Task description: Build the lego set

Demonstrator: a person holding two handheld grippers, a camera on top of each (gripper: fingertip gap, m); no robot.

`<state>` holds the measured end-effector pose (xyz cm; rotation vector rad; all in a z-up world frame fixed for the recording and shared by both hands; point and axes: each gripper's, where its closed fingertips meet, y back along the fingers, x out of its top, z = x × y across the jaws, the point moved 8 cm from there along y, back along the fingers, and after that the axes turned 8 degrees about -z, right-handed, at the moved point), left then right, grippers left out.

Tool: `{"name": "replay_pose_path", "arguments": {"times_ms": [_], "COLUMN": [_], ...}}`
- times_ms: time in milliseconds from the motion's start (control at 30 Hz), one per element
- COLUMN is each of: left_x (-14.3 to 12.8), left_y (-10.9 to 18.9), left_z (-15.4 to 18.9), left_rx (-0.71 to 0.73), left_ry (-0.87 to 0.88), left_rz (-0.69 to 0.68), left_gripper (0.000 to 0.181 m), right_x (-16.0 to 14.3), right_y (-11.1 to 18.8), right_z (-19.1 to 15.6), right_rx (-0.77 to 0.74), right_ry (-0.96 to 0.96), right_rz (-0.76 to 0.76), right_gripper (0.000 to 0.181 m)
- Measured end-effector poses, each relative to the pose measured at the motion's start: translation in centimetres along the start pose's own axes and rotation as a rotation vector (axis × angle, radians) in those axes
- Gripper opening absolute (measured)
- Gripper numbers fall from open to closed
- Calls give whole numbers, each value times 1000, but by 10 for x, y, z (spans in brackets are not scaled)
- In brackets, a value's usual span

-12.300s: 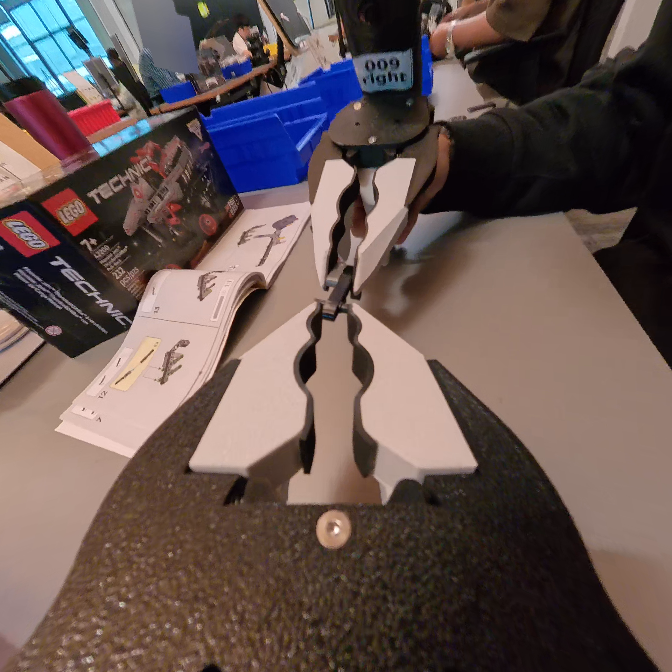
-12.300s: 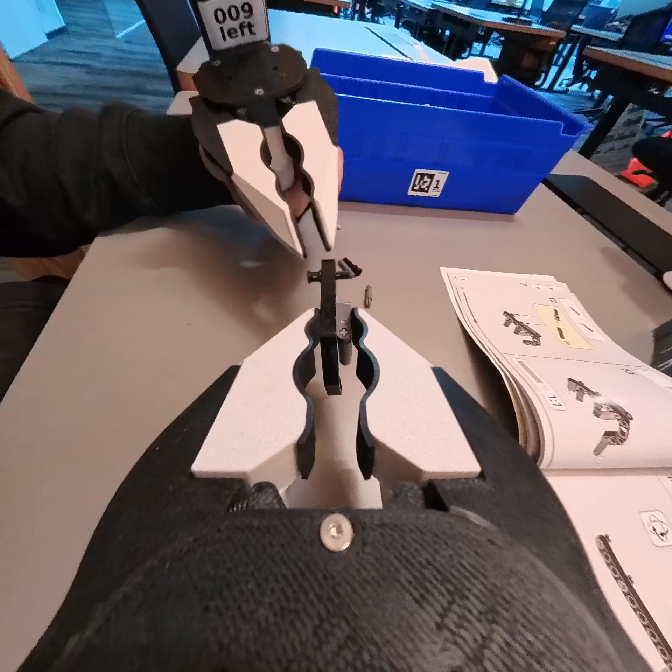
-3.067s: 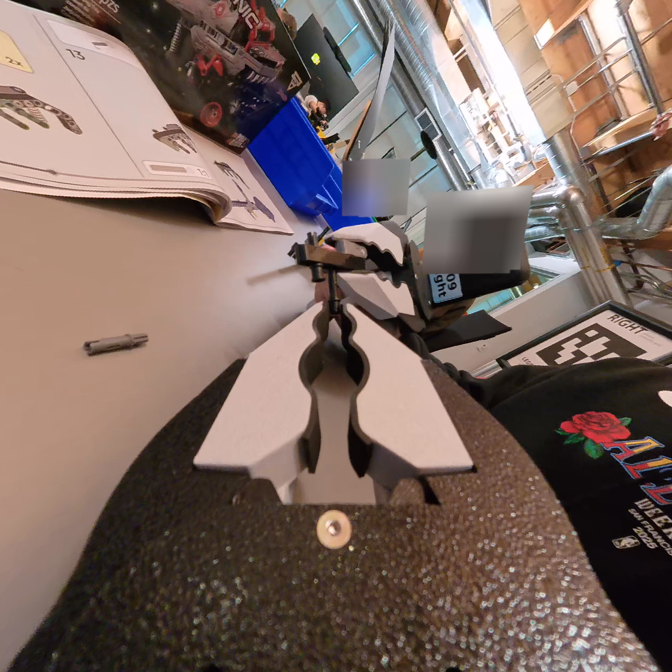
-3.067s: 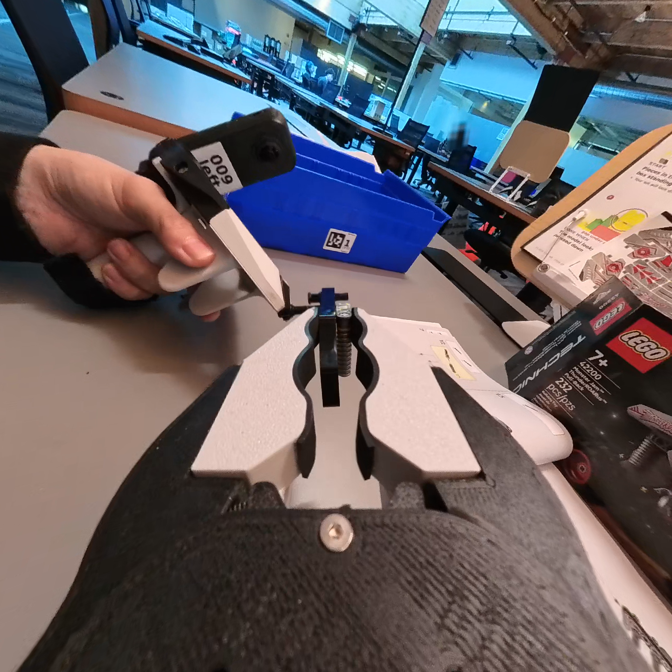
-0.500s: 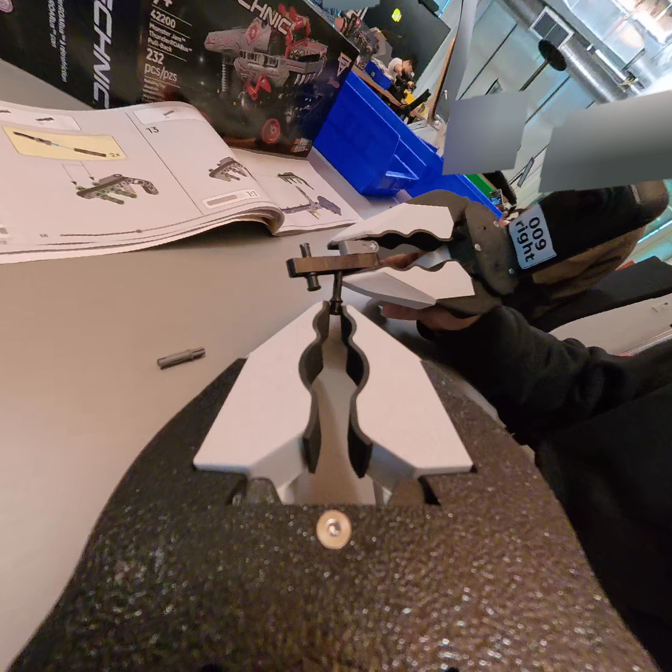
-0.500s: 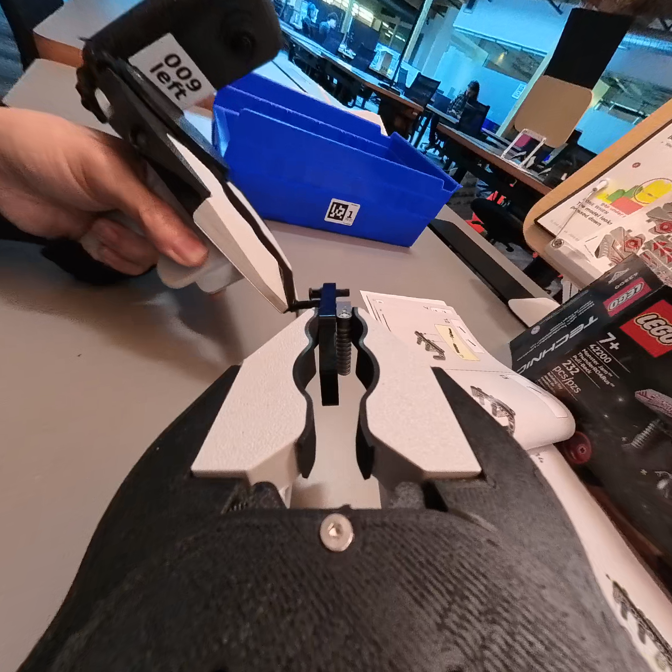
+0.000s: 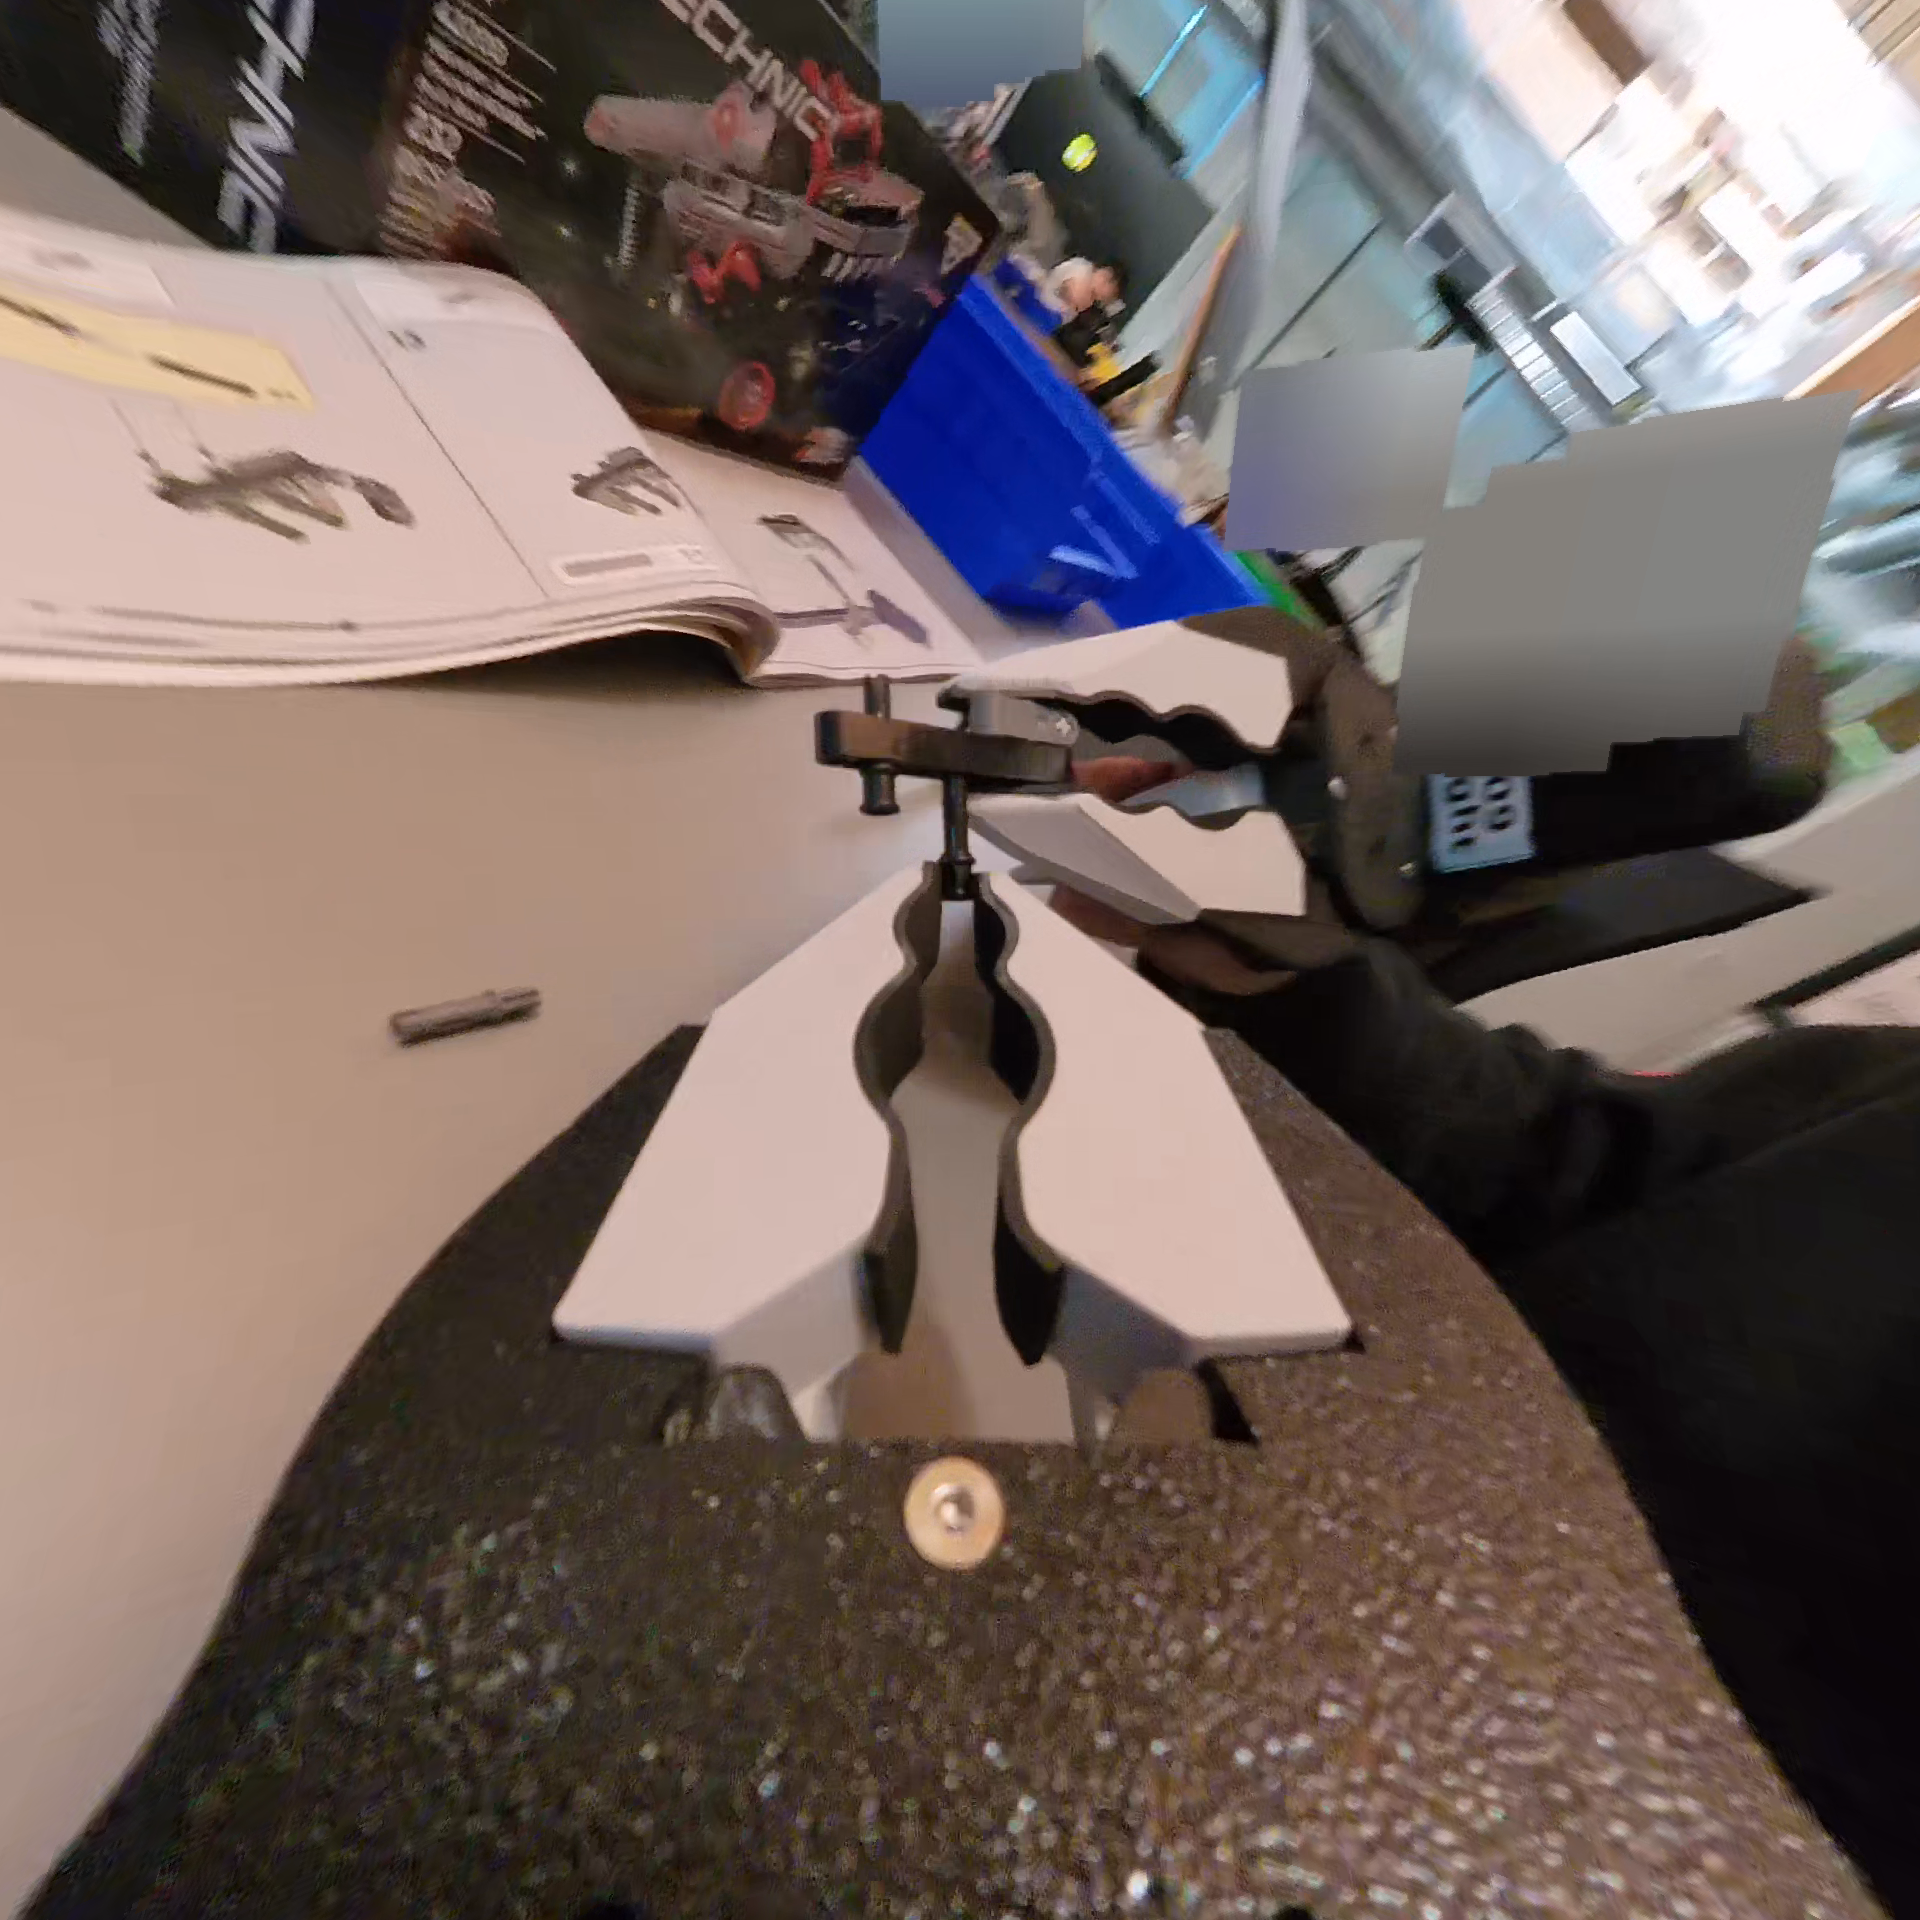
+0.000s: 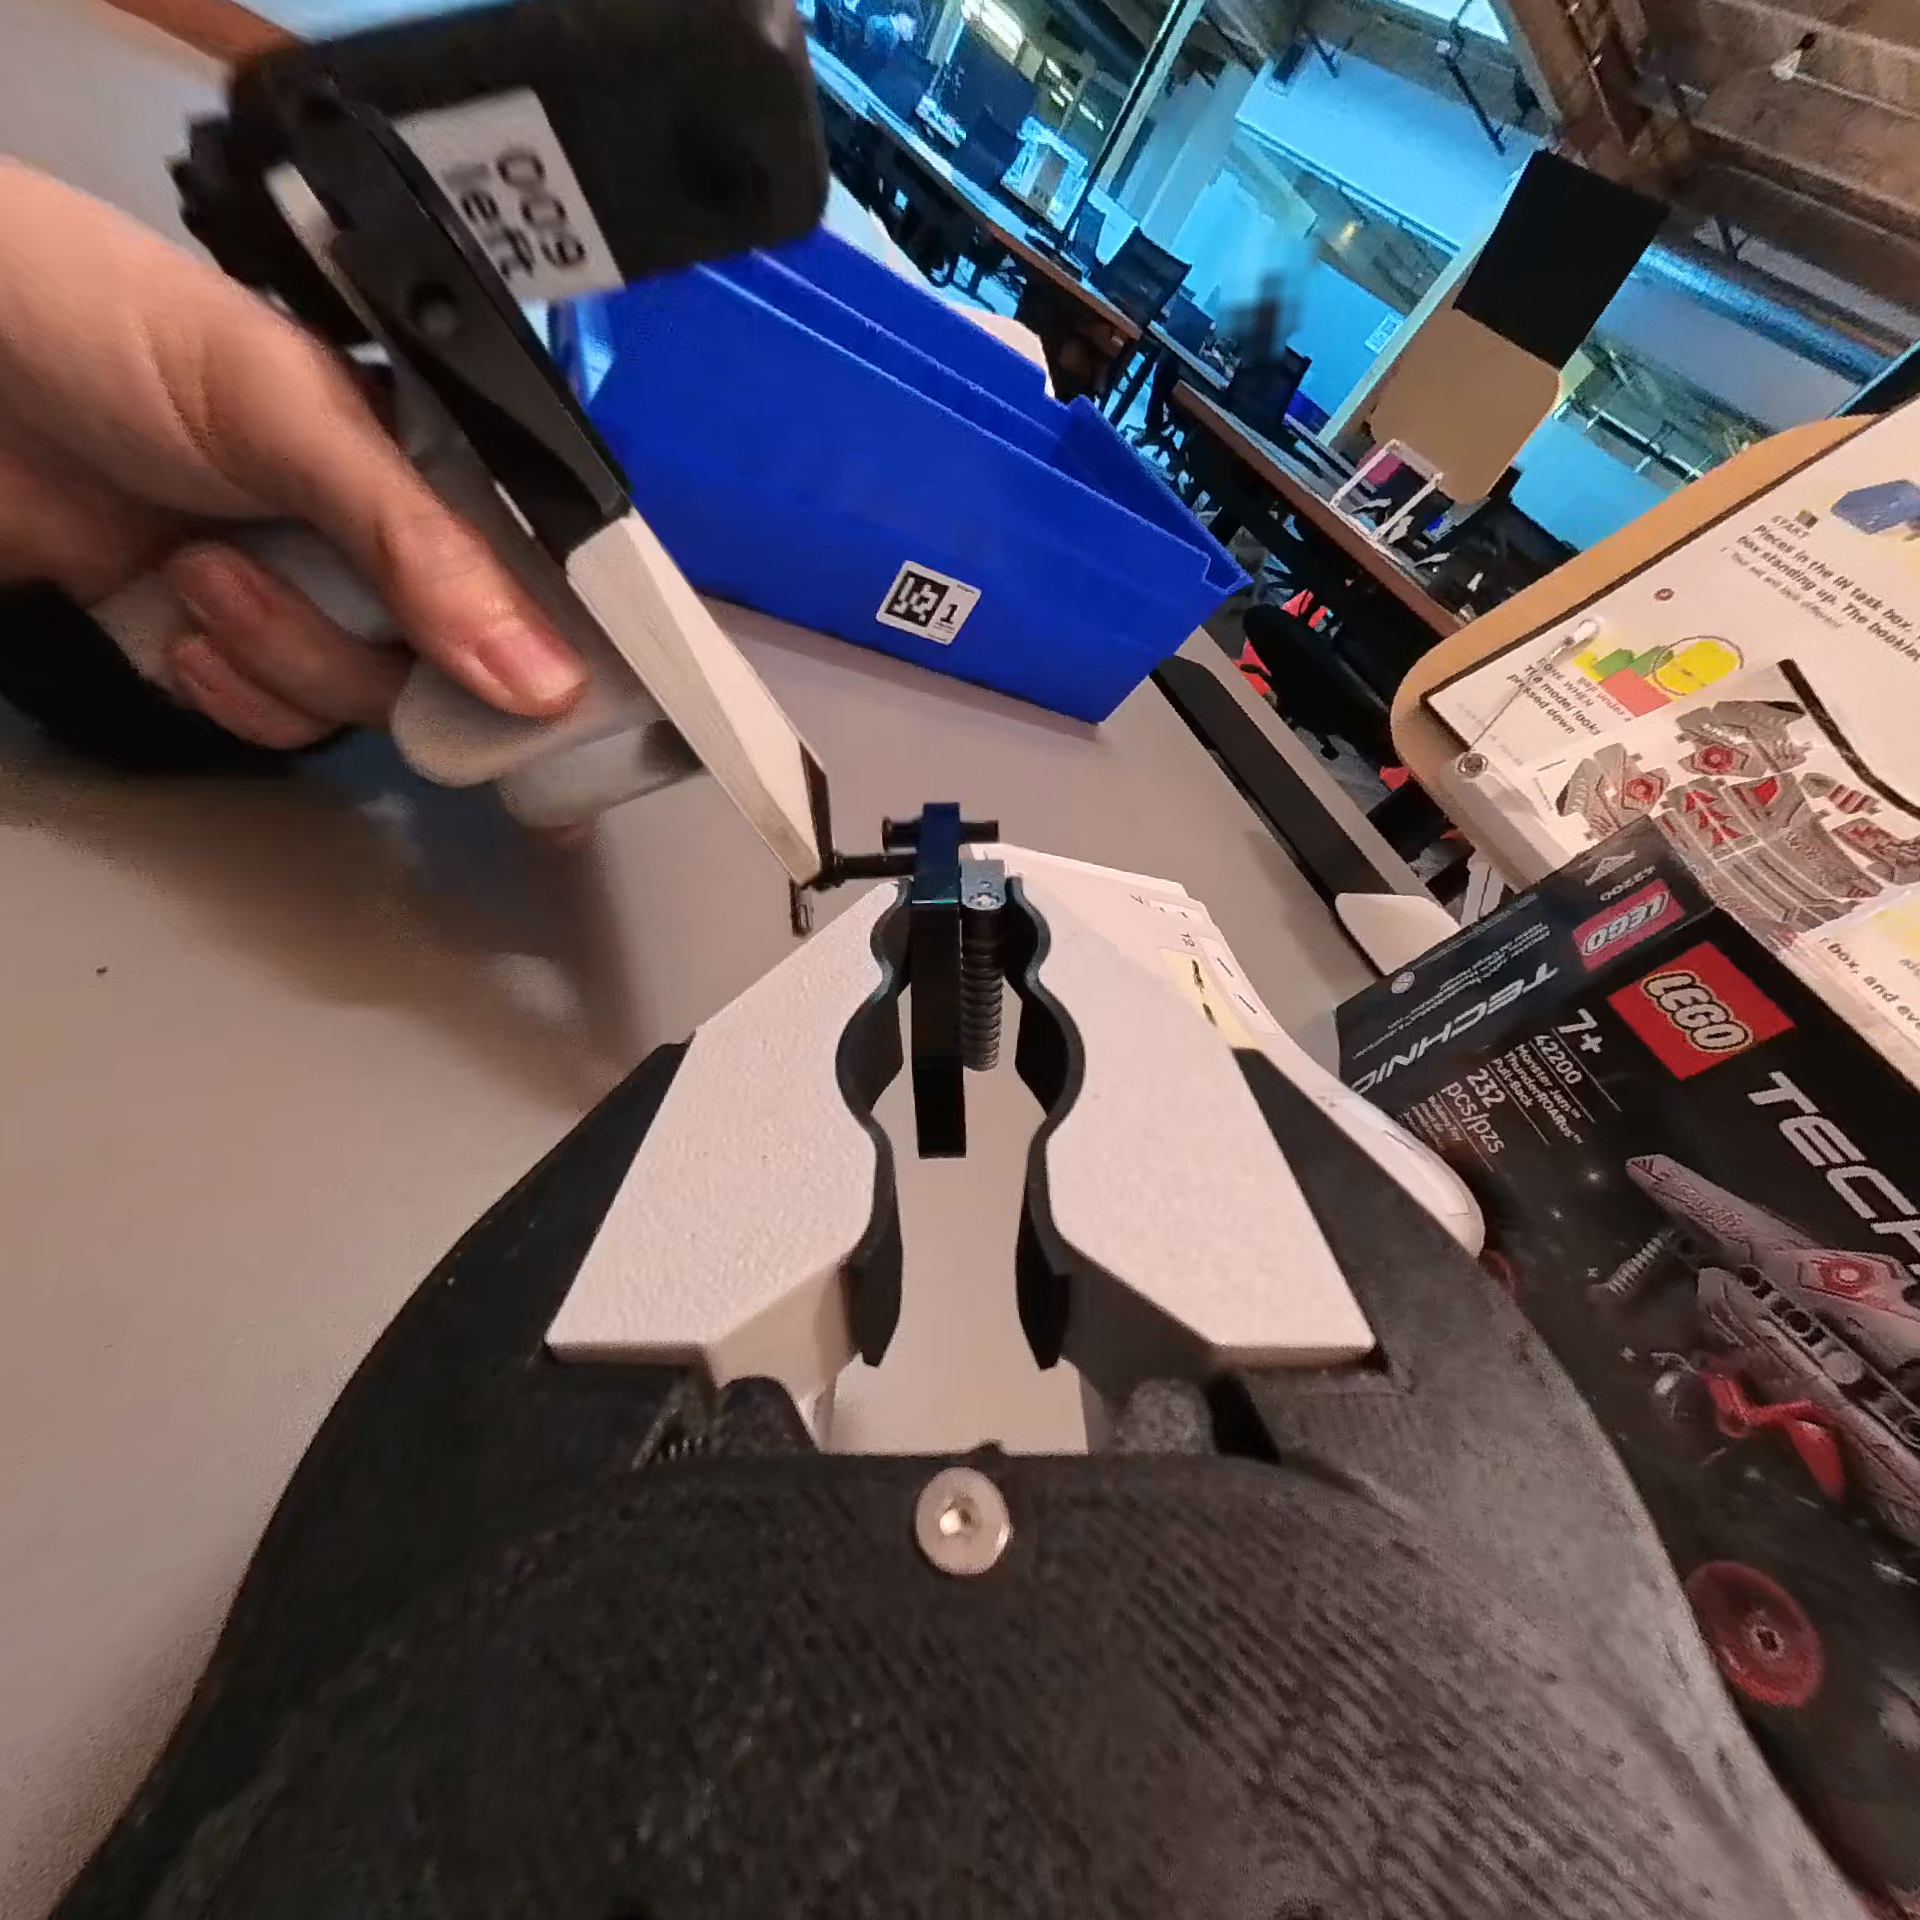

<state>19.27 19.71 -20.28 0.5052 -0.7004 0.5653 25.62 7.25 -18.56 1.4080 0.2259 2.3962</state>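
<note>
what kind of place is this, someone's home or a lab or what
Probably a shared workshop or lab hall, not a home: rows of long desks with office chairs run far back, blue storage bins sit on the grey table, and exposed ducts hang overhead.

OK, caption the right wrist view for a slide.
Right tongs clamp a black beam while the left tongs pinch a black pin at its side.
</note>
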Motion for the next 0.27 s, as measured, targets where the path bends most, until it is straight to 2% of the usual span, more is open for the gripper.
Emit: {"name": "replay_pose_path", "arguments": {"times_ms": [133,200,267], "left_x": [0,-2,-7], "left_y": [0,0,-2], "left_z": [3,1,1], "left_rx": [110,150,190], "left_ry": [-91,-129,-187], "left_rz": [-51,-117,-244], "left_gripper": [4,4,4], "right_x": [0,-4,-7], "right_y": [-1,-4,-4], "right_z": [-2,-4,1], "right_rx": [-1,30,-16], "right_ry": [2,2,13], "right_rz": [-22,-62,-83], "right_gripper": [14,14,14]}}
